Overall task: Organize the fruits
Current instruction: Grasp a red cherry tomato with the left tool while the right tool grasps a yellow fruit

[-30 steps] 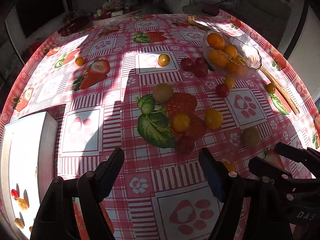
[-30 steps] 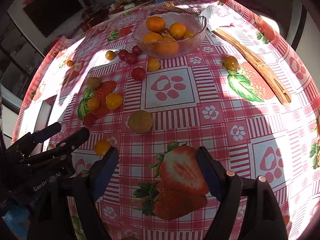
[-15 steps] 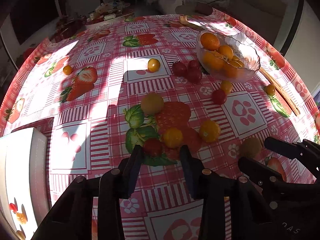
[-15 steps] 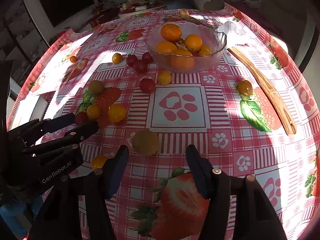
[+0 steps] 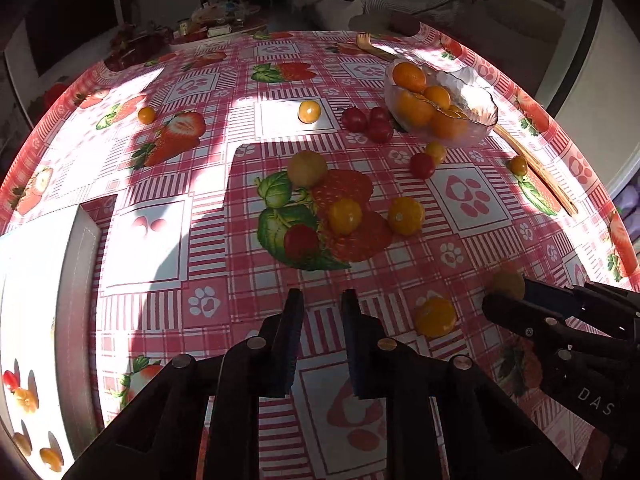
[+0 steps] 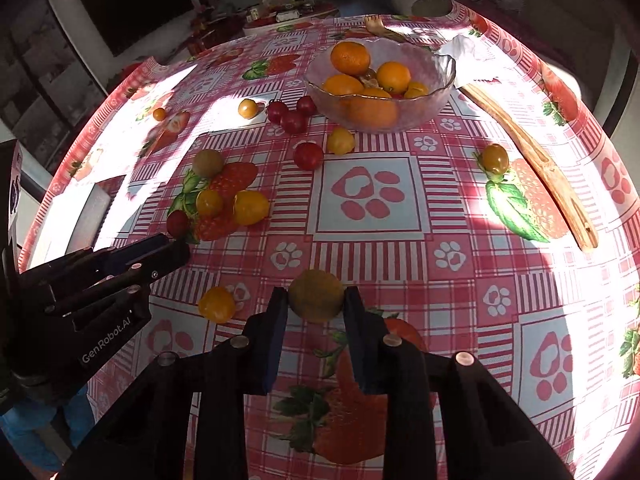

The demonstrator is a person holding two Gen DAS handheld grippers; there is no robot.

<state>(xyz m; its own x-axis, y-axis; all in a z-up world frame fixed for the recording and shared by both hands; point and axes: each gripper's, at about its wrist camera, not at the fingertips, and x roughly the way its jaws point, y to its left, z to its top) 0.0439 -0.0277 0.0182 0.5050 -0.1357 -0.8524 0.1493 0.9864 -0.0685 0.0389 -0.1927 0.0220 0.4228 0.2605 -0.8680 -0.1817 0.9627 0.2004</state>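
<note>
A glass bowl (image 6: 442, 84) of oranges stands at the far side of the table; it also shows in the left wrist view (image 5: 486, 114). Loose cherry tomatoes, small yellow fruits and kiwis lie scattered on the strawberry-print cloth. My right gripper (image 6: 316, 298) is shut on a brown-green kiwi (image 6: 316, 295) near the front. My left gripper (image 5: 322, 300) has its jaws nearly together with nothing between them, just short of a red cherry tomato (image 5: 301, 239). A yellow fruit (image 5: 435, 316) lies between the two grippers.
A white box (image 5: 40, 320) holding small tomatoes sits at the table's left edge. A wooden serving fork (image 6: 532, 148) lies to the right of the bowl, beside a crumpled tissue (image 6: 466, 54). A yellow-green tomato (image 6: 495, 159) lies near the fork.
Both grippers went from wide open to narrow. The right one moved forward and closed on the kiwi. The left one closed near the red tomato, then drew back empty.
</note>
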